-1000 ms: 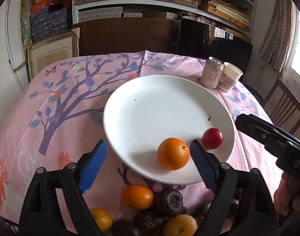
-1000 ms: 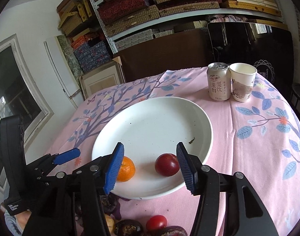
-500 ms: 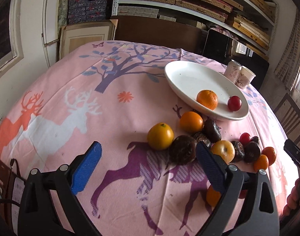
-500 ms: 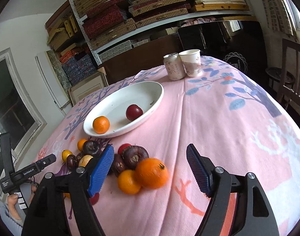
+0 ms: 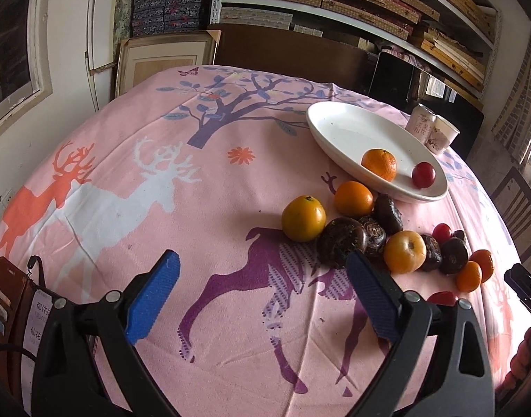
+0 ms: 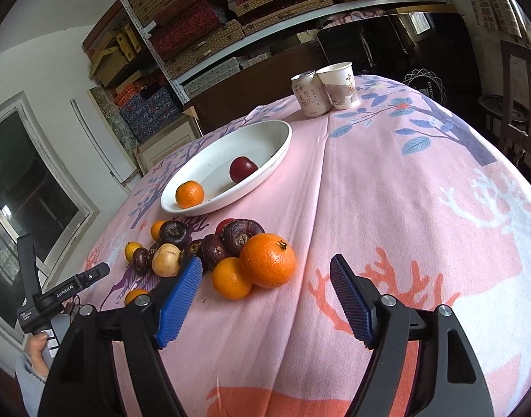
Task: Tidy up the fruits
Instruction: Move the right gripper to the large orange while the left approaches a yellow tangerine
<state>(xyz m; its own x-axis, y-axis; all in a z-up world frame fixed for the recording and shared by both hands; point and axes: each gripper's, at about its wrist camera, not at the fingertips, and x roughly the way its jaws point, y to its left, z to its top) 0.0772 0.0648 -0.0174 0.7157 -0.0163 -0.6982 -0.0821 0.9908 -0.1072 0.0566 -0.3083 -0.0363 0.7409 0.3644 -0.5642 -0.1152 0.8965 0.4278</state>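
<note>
Both wrists share plate (image 5: 376, 132), probably near

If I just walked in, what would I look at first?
Probably the heap of oranges and dark fruits piled on the pink tablecloth with its deer and tree pictures. Just behind the heap sits a white plate holding only one orange and one red fruit. Past the plate, a can and a paper cup stand side by side.

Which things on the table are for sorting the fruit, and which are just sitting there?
For the job: white plate, orange on the plate, red fruit on the plate, the fruit pile on the cloth.

Just sitting there: drink can, paper cup, card holder.
</note>
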